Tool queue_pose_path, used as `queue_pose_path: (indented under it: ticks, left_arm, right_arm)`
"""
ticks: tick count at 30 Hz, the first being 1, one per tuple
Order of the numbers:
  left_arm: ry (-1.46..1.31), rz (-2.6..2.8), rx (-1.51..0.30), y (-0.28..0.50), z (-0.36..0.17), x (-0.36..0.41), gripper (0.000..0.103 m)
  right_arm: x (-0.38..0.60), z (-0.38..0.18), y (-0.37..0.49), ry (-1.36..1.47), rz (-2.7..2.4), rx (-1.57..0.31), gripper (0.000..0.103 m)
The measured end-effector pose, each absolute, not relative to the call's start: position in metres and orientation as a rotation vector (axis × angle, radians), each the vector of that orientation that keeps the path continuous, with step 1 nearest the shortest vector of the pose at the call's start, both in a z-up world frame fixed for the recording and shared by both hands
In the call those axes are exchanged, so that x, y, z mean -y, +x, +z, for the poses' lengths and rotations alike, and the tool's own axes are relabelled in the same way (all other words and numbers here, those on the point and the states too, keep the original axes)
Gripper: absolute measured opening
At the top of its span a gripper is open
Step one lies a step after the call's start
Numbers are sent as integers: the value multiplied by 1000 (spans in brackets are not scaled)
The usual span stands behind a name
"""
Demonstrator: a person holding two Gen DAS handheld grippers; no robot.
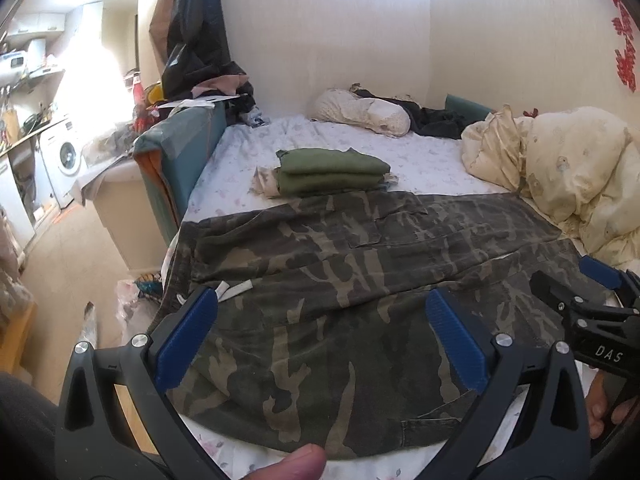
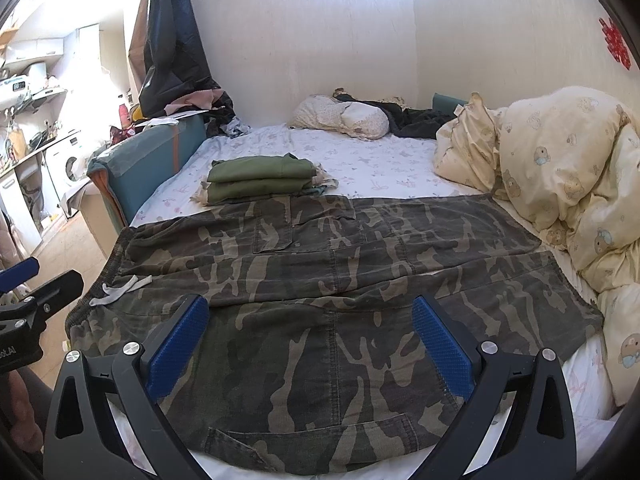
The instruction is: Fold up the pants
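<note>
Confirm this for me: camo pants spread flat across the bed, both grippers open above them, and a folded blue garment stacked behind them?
Not quite. The folded garment is olive green, not blue, as the right wrist view shows. The camo pants do lie spread on the bed, with the left gripper and right gripper open.

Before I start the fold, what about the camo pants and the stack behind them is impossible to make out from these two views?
- Camo pants, near edge: both wrist views, hidden under the open left gripper and open right gripper.
- Waistband's left end: left wrist view, drops over the bed edge.
- Folded green clothes: what lies beneath them shows only as pale edges, both views.
- Dark clothing by the pillow: too small to identify.
</note>
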State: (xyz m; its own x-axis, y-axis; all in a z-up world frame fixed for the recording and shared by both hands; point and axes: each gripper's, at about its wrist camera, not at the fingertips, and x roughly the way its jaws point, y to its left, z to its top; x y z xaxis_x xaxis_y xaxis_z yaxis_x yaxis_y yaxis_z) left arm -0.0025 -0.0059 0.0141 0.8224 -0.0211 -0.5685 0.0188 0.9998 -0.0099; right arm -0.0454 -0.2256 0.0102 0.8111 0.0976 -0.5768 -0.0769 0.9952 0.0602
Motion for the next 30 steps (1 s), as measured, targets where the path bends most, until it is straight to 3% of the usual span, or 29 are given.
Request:
queue_pose_path:
  ticks: [9,15,20,23,26,27,29,30]
  left_arm:
    - [13,-9,-690,12,15,-13,103]
    - [-136,217,-894,33,-18,-114,102]
    - [-447,375,-1053,29,-76,-194,97]
    - [-582,421,-1129,29,-119,-211,81]
    - [-646,409,-1162,39,-156,-216,54]
    - [-662,400,-1157,43,-165,-216,34]
    - [-707,423,-1142,40,-170,-215,29]
    - [-684,444,-1114,40,-164,-211,19]
  right_arm:
    - [241,21,-46,113,90,-631,103]
    - [261,27,-45,185,104,-682,103]
    - [289,28,-39,395,191,-719,103]
    - [294,25,-35,419,182,-734,103]
    - [292,21,-33,419,188,-755,103]
    - [290,19,-33,415,190,-760,103]
    - [289,17,-34,403,192,-767,103]
    - [288,16,-34,393,188,-769,103]
